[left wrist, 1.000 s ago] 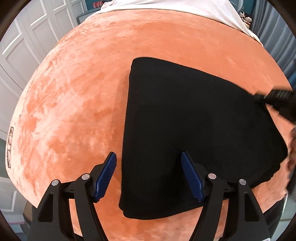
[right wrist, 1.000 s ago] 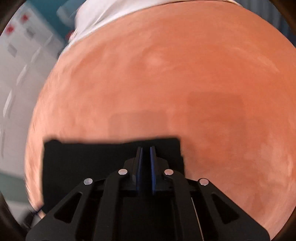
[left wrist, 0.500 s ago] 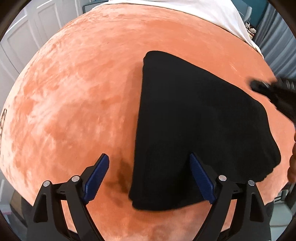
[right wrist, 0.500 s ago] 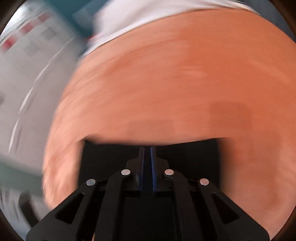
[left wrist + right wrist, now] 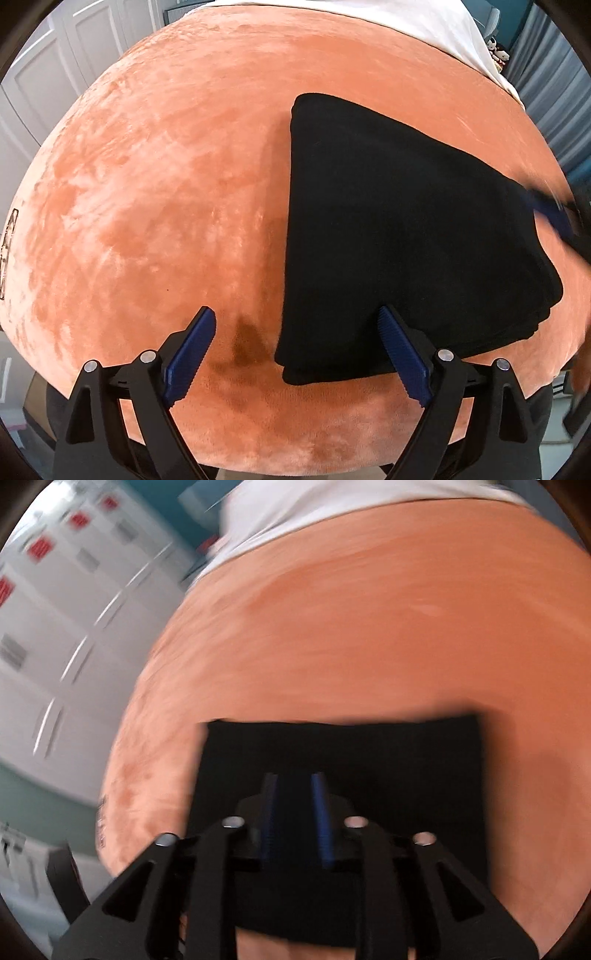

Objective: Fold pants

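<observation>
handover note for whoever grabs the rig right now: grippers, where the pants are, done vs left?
Left gripper: open, holding nothing, its right finger over the near edge of the pants.
Right gripper: blurred; a narrow gap shows between the fingers, over the pants; grip cannot be told.
Pants: folded into a compact black stack, lying flat on the orange blanket.
Done: folds appear finished.
Left: probably only confirm the right gripper has let go, then pull both clear.
</observation>
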`<action>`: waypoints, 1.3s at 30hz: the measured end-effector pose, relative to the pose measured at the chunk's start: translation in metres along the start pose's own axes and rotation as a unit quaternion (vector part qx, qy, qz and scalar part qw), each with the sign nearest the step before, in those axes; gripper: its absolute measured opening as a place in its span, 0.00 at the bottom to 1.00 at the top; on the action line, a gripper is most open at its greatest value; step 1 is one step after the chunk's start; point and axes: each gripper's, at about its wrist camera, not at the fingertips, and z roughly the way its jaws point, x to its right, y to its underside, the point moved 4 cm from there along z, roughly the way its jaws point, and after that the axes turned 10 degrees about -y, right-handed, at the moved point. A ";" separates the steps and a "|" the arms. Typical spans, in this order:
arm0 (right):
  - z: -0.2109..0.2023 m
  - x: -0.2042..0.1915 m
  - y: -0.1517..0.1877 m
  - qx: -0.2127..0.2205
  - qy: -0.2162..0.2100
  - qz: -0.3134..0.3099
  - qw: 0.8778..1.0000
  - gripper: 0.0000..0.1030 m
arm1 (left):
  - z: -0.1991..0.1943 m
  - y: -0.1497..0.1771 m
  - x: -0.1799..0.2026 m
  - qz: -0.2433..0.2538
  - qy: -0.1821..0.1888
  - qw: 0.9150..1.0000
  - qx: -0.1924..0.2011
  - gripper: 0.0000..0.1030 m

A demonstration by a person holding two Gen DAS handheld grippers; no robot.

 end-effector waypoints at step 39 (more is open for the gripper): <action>-0.056 0.067 0.085 -0.002 -0.101 0.172 0.980 0.34 | -0.042 -0.014 0.023 -0.097 0.154 0.980 -0.087 0.28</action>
